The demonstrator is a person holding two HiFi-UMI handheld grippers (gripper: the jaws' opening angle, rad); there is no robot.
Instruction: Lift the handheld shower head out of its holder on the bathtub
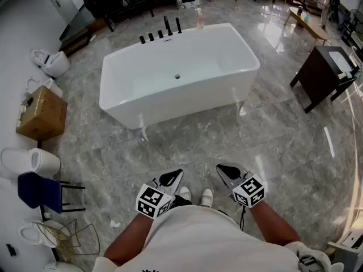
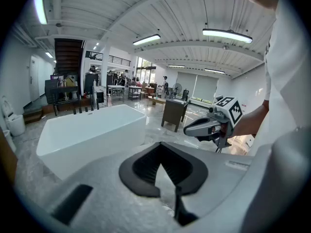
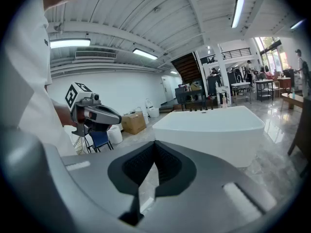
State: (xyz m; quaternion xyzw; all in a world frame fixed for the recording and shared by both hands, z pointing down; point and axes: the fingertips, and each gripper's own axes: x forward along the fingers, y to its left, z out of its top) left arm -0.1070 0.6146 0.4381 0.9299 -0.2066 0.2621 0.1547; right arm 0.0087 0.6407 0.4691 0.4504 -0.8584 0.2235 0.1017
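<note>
The white bathtub (image 1: 176,75) stands on the grey marble floor ahead of me. Black fittings rise from its far rim: three short knobs (image 1: 151,37) and two taller black pieces (image 1: 173,25). I cannot tell which of these is the handheld shower head. My left gripper (image 1: 173,177) and right gripper (image 1: 226,171) are held low by my waist, well short of the tub. Both are shut and hold nothing. The left gripper view shows its closed jaws (image 2: 160,144) aimed at the tub (image 2: 92,130). The right gripper view shows the same, jaws (image 3: 155,141) towards the tub (image 3: 214,125).
A cardboard box (image 1: 42,113), toilets (image 1: 51,63) and a blue chair (image 1: 39,190) line the left wall. A wire basket (image 1: 59,237) sits at the lower left. A dark cabinet (image 1: 323,75) stands to the right of the tub. Furniture fills the far end.
</note>
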